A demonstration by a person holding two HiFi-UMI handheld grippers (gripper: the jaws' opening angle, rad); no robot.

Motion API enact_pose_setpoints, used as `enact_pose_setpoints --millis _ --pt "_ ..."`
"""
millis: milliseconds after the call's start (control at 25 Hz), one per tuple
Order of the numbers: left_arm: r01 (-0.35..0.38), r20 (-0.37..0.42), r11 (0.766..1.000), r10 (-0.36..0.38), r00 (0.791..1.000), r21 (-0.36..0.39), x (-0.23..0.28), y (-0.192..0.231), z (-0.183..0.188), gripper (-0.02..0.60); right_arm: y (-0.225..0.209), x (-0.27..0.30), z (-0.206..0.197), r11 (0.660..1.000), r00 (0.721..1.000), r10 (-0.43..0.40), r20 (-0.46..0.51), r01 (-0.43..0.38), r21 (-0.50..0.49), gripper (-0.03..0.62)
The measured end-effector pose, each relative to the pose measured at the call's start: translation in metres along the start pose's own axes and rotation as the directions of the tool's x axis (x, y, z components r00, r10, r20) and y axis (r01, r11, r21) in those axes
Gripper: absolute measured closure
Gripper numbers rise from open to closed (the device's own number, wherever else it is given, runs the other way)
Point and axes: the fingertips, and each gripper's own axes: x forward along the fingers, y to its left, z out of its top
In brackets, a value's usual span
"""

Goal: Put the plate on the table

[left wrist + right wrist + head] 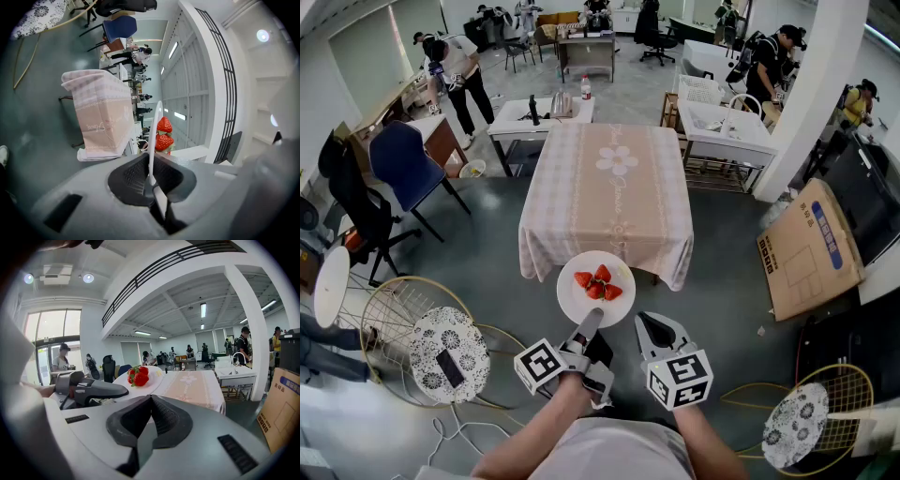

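Note:
A white plate (581, 298) with several strawberries (597, 281) hangs in the air just before the near edge of the table (605, 187), which wears a pink checked cloth. My left gripper (587, 328) is shut on the plate's near rim. In the left gripper view the plate (155, 131) shows edge-on between the pads, with the strawberries (164, 133) beyond. My right gripper (657, 330) is to the right of the plate, shut and holding nothing. In the right gripper view its jaws meet at the gripper (151, 401), and the plate (151, 379) and left gripper (89, 387) show to the left.
A flat cardboard box (811, 248) leans at the right. Round wire side tables with patterned tops stand at the near left (448, 342) and near right (797, 422). A blue chair (403, 164) and a black chair are at the left. White tables, a sink and people are beyond.

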Motion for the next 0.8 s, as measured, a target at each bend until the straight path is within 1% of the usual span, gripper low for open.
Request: enact_pose_setpoints --millis 200,480,800 --pt "0.005 -0.01 1.0 -0.005 1.0 -0.005 -0.002 -0.002 -0.002 0.557 0.002 0.002 -0.001 1.0 1.0 -0.001 -0.007 0.001 -0.012 0.589" --pt "0.021 -0.002 0.999 -0.021 1.0 -0.029 -0.01 -0.003 0.008 0.557 0.013 0.008 0.002 1.0 1.0 -0.005 -0.01 0.004 -0.027 0.589" --pt "0.031 0.007 0.999 -0.03 1.0 -0.044 -0.016 -0.001 0.016 0.557 0.021 0.014 -0.001 1.0 1.0 0.007 -0.019 -0.007 -0.015 0.589"
